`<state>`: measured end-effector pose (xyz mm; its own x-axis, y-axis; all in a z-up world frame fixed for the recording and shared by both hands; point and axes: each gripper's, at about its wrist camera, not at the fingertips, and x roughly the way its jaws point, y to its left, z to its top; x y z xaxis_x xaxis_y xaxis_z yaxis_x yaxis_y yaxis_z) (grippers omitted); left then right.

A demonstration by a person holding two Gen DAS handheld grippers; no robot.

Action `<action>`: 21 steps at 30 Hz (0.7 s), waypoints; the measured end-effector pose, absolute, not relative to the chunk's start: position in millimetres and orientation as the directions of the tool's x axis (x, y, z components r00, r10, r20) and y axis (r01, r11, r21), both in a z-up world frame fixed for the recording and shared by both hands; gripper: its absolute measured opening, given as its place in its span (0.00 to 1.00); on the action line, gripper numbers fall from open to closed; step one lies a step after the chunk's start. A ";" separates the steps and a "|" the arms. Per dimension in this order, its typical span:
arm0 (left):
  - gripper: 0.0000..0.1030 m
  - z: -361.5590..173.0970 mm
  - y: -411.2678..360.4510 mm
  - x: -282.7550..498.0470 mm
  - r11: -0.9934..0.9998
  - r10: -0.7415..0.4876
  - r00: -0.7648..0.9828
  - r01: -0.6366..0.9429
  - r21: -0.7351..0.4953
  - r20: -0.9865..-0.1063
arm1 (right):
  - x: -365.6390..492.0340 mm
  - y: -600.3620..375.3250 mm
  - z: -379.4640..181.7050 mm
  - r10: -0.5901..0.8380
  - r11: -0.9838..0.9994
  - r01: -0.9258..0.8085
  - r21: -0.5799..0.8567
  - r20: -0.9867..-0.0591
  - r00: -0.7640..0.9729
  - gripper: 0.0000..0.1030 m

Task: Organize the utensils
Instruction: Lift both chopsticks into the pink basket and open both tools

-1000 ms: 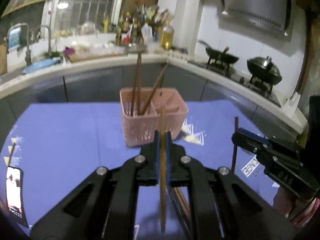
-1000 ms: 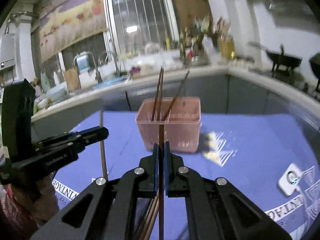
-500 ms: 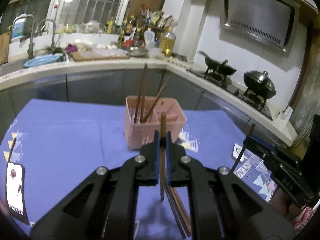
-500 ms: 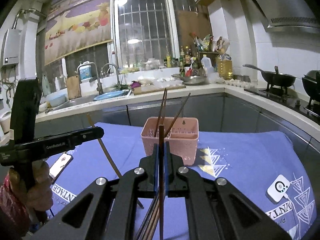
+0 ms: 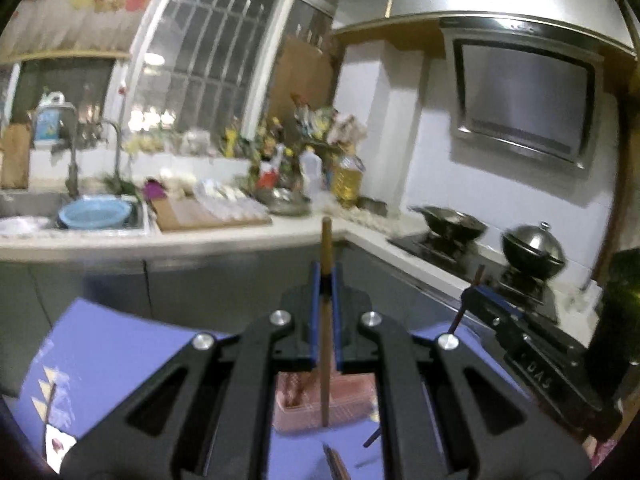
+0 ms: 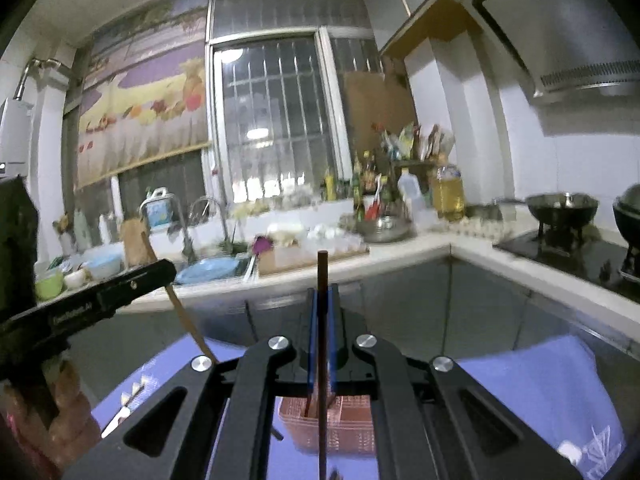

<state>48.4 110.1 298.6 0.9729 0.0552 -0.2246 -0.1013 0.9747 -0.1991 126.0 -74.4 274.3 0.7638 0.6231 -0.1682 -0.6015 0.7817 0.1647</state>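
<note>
My left gripper (image 5: 326, 280) is shut on a light wooden chopstick (image 5: 326, 320) held upright, its lower end over the pink utensil basket (image 5: 344, 408). My right gripper (image 6: 321, 304) is shut on a dark brown chopstick (image 6: 322, 360), upright above the same pink basket (image 6: 340, 428), which holds other chopsticks. Each gripper shows in the other's view: the right one (image 5: 480, 300) at the right with its dark chopstick, the left one (image 6: 160, 276) at the left with its light chopstick (image 6: 188, 320). Loose chopsticks (image 5: 336, 460) lie on the blue tablecloth (image 5: 100, 352).
A phone (image 5: 56, 444) lies at the cloth's left edge. A small white device (image 6: 568, 450) lies on the cloth at the right. Beyond the table runs a kitchen counter (image 5: 160, 236) with a sink, bottles, and a stove with pans (image 5: 448, 224).
Both grippers have risen and tilted up with their chopsticks. The basket has dropped from mid-frame to the bottom, under the fingers, and more of the wall and window shows.
</note>
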 end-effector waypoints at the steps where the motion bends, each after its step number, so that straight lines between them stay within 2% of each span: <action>1: 0.04 299.3 112.1 56.7 0.975 0.076 0.972 -0.119 -0.189 -0.221 | 134.5 -68.0 276.3 0.619 0.785 -0.597 0.166 -0.160 0.769 0.05; 6: 0.04 286.2 124.9 91.2 0.970 0.101 0.963 -0.150 -0.189 -0.249 | 171.7 -42.1 272.1 0.611 0.791 -0.591 0.159 -0.153 0.777 0.05; 11: 0.04 262.7 131.2 123.7 0.969 0.075 0.952 -0.140 -0.206 -0.298 | 199.8 -19.8 253.7 0.610 0.792 -0.594 0.139 -0.188 0.770 0.05; 17: 0.05 224.2 125.7 156.0 0.973 0.056 0.920 -0.138 -0.186 -0.387 | 215.9 -4.3 210.9 0.621 0.780 -0.609 0.144 -0.303 0.723 0.05; 21: 0.06 188.6 119.5 176.9 0.974 0.010 0.854 -0.127 -0.189 -0.520 | 227.1 -1.1 184.8 0.650 0.749 -0.624 0.221 -0.425 0.630 0.07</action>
